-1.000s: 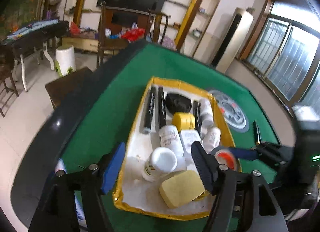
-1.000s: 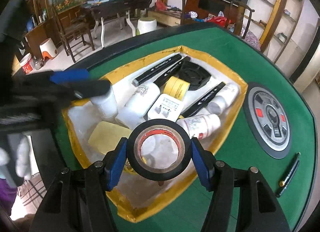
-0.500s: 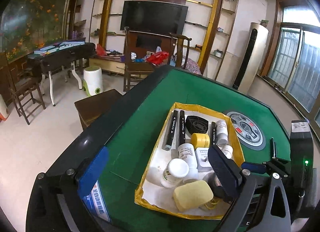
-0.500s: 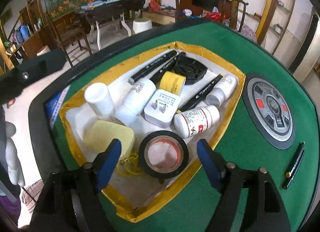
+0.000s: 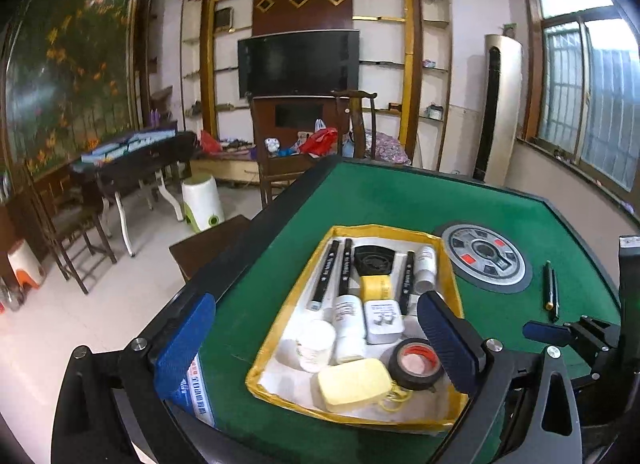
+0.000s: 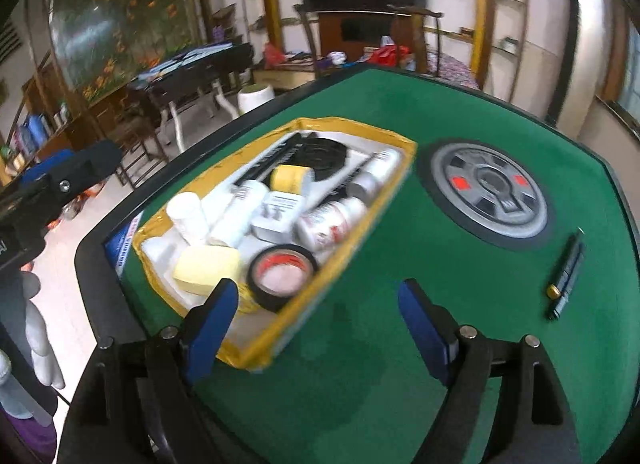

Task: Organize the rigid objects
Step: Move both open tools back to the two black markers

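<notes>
tray: the yellow-rimmed tray (image 6: 404,168) sits on the green table (image 6: 360,104) and is already crowded with markers, white bottles, a yellow roll, a white plug adapter and a black flat piece

tape roll: the black tape roll (image 6: 282,274) lies flat in the near corner of the tray, just beside the yellow sponge (image 6: 206,268); no pad touches it

thing left out: the dark pen (image 6: 566,278) with a gold end is the only loose object on the felt, well apart from the tray, on the far side of the round grey disc (image 6: 490,196)

pen axis: its long axis runs roughly away from the camera, tilted a little, with the gold end nearest

right gripper: the right gripper (image 6: 316,328) is empty, its jaws are opening, and between them is only green felt; the pen lies to its right and ahead

left gripper: the left gripper (image 5: 316,344) is spread wide and holds nothing; it hovers over the near end of the tray

nearer hand: the right one, I judge, since the pen is on its side of the table and the tray is between the pen and the left one

next move (judgement): swing right, then turn the wrist so the 2 pads close across the thin body of the pen, not along it

risk: the pen is low and thin on soft felt, so the pads may slide over it or roll it away
</notes>
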